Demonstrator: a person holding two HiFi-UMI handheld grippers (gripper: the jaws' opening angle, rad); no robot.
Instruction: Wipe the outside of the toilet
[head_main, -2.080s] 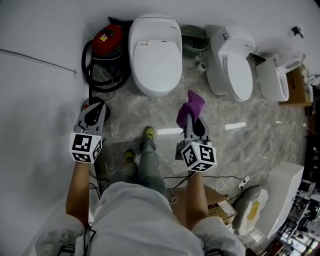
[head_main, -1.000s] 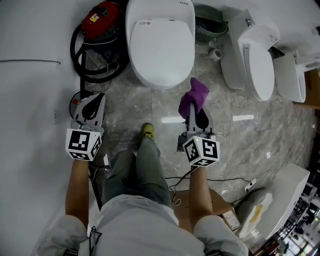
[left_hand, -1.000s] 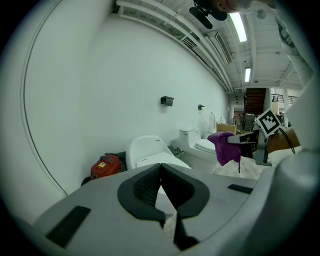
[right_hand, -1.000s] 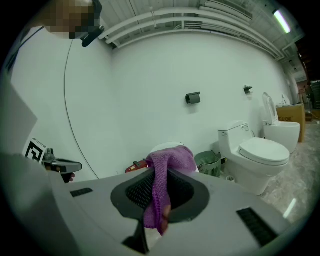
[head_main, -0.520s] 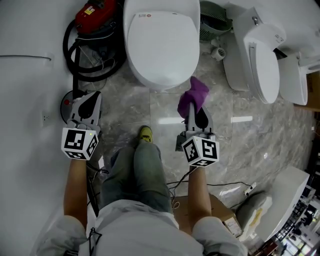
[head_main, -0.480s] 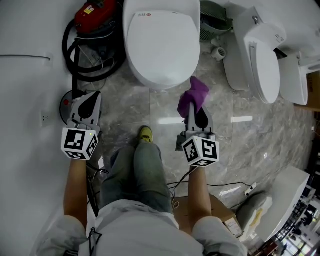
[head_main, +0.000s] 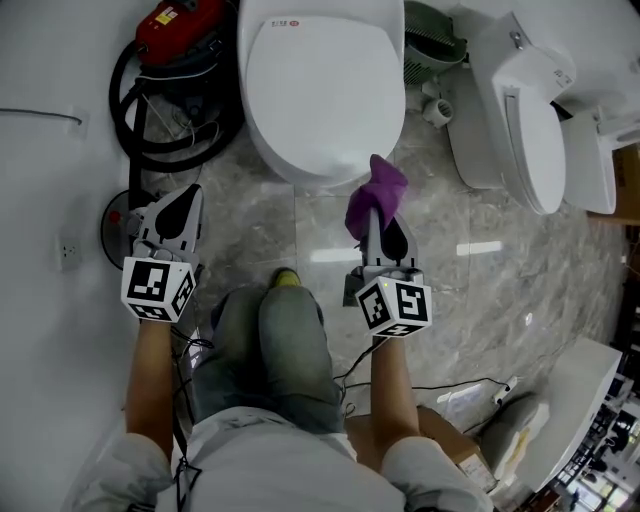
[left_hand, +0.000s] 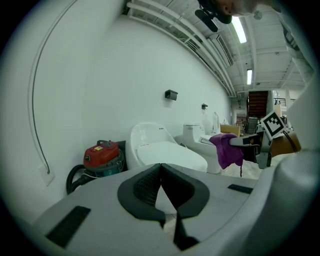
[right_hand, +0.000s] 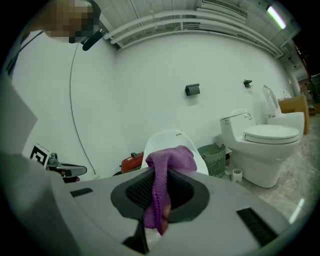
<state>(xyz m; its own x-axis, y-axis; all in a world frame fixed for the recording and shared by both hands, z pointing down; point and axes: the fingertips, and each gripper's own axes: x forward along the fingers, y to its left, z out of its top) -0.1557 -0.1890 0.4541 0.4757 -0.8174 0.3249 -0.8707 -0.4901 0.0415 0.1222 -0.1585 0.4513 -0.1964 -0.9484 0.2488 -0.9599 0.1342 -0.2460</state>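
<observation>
Here the right gripper (head_main: 372, 220) clamps a purple cloth (head_main: 376, 188) just beside the toilet (head_main: 320, 80) rim; the left gripper (head_main: 184, 200) hangs clenched, empty, with open floor (head_main: 268, 228) between them.

Left gripper (head_main: 187, 194) fingers meet empty; right gripper (head_main: 371, 212) fingers pinch purple cloth (head_main: 378, 187).

toilet (head_main: 320, 90): rear cut off by top edge (head view) | red vacuum (head_main: 183, 24): likewise

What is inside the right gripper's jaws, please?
A purple cloth: the right gripper is shut on it, with a bunch above the jaws and a strip hanging in front. The cloth covers the line where the jaws meet, so that is not visible.
</observation>
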